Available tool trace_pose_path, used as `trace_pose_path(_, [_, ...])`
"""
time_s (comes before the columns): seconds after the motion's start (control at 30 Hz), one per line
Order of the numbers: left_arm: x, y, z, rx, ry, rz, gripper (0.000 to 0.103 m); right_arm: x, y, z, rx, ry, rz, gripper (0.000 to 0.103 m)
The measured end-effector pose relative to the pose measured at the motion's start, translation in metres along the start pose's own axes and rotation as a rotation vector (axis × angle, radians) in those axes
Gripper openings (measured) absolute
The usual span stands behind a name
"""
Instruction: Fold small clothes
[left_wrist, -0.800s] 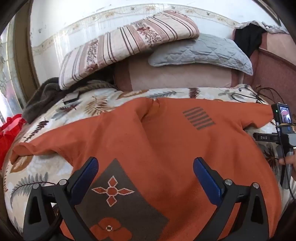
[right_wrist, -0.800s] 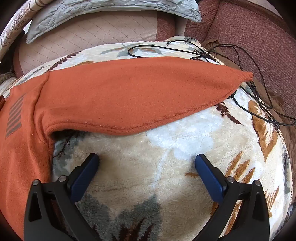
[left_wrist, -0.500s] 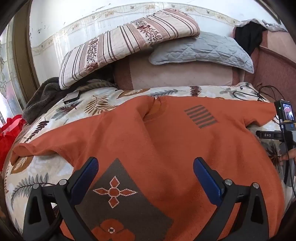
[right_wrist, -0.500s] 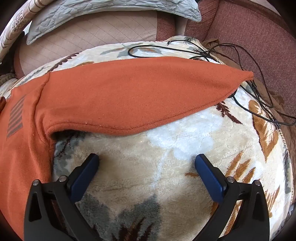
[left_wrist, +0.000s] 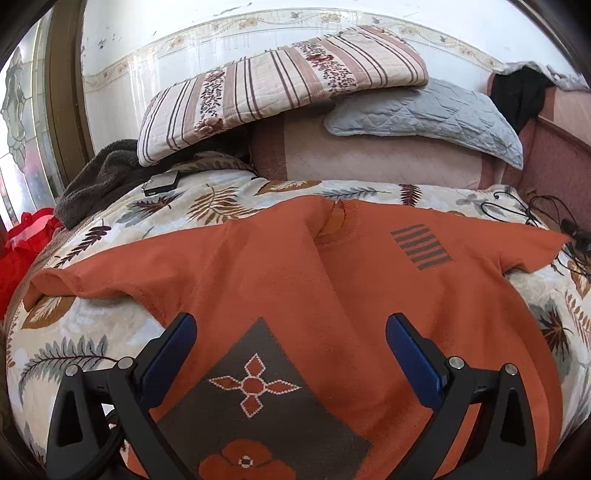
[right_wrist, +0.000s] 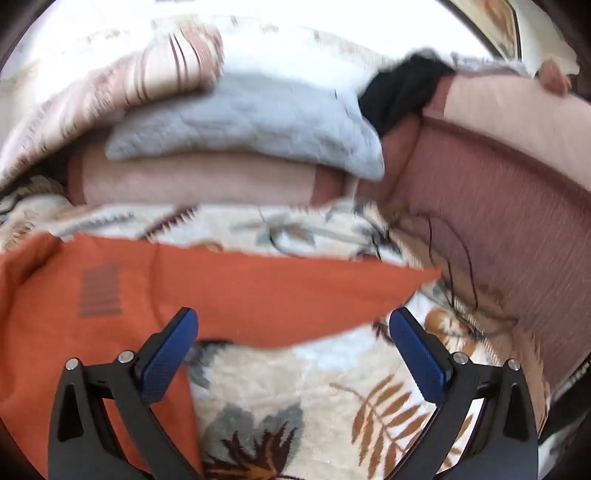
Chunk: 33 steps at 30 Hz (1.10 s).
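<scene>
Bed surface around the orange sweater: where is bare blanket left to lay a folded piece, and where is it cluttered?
Bare leaf-print blanket lies below the orange sweater's left sleeve, and another patch below its right sleeve, in front of the open right tool. Crowded: black cables at the far right corner, and a dark device and brown throw by the striped pillow.

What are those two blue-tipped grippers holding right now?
Nothing. The left gripper and right gripper both stand open above the orange sweater, gripping no part of it.
</scene>
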<state>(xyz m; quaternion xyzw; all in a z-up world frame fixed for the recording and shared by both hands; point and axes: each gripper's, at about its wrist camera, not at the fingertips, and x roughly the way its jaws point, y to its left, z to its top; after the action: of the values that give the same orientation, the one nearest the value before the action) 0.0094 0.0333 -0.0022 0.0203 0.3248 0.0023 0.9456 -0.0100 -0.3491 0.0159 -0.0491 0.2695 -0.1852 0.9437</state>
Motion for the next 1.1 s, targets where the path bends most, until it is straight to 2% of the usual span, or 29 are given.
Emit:
trace_pose_path(0.1, [0.0,0.003,0.002,-0.007,0.003,-0.001,0.102,-0.008,-0.013,0.009,0.052,-0.022,0.04,0.103])
trace_pose_path(0.17, [-0.002,0.003,0.003,-0.011,-0.001,-0.002,0.102,-0.012,-0.014,0.01,0.079,0.001,0.09,0.103])
trace_pose_path(0.27, [-0.002,0.003,0.003,-0.012,-0.001,-0.005,0.103,-0.017,-0.009,0.007,0.101,0.063,0.209,0.103])
trace_pose_path(0.43, [0.0,0.0,0.001,-0.004,0.012,-0.004,0.103,-0.032,0.034,-0.008,-0.015,0.106,0.326,0.103])
trace_pose_path(0.6, [0.005,-0.001,-0.001,0.0,0.035,0.001,0.103,-0.04,0.074,-0.022,-0.045,0.14,0.449,0.103])
trace_pose_path(0.77, [0.007,0.001,0.0,-0.006,0.044,0.007,0.102,-0.054,0.106,-0.026,-0.138,0.088,0.45,0.103])
trace_pose_path(1.0, [0.006,0.008,0.005,-0.02,0.045,0.013,0.103,-0.06,0.115,-0.022,-0.134,0.055,0.462,0.103])
trace_pose_path(1.1, [0.005,0.015,0.008,-0.052,0.047,-0.011,0.103,-0.06,0.115,-0.02,-0.129,0.048,0.462,0.103])
